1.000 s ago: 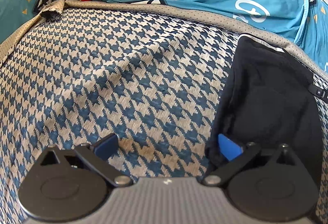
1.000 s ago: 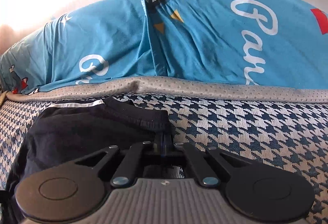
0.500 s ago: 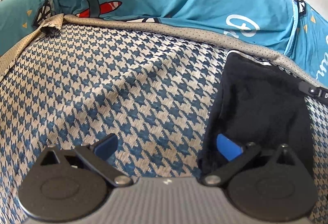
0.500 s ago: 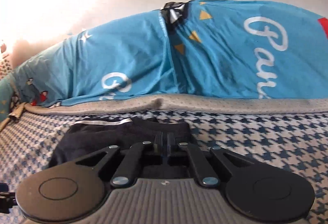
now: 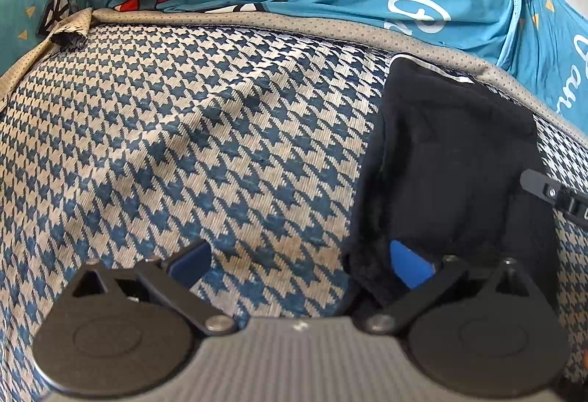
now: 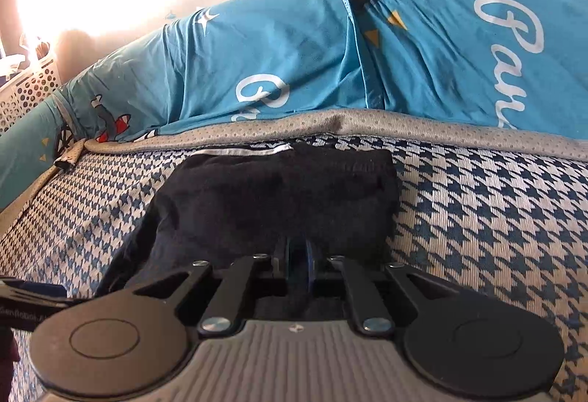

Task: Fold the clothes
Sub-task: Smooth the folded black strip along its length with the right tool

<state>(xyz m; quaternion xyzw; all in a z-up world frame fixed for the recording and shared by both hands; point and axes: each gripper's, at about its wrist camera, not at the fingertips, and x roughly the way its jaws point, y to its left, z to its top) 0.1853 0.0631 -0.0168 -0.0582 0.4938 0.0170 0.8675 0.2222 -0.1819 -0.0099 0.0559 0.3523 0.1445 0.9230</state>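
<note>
Since the earlier frames, your right gripper (image 6: 298, 264) drew back along the folded black garment (image 6: 279, 203), so more of the dark cloth showed ahead of its fingers than a second before, and the far edge with its white stripe sat farther from the jaws. Those jaws had just been opening a little; they stood nearly together, with a ridge of the black garment's near edge caught in the narrow gap between the blue pads. Whether the pads still pressed on that cloth, you could not tell from the right wrist view.

Your left gripper (image 5: 299, 264) stood wide apart and had hardly shifted. Its left finger rested over the blue and cream houndstooth cover (image 5: 183, 144), just off the black garment's left edge, while its right finger (image 5: 409, 264) lay over the garment's near left corner. Nothing was pinched between them.

The black garment lay flat as a compact folded block on the houndstooth cover, its far edge close to the grey dotted border (image 6: 330, 126) of that cover. Beyond the garment, past the border, a turquoise printed sheet (image 6: 294, 53) with white script lettering rose in a mound. Far to the garment's left, a white perforated basket (image 6: 29, 89) stood at the frame's edge.
</note>
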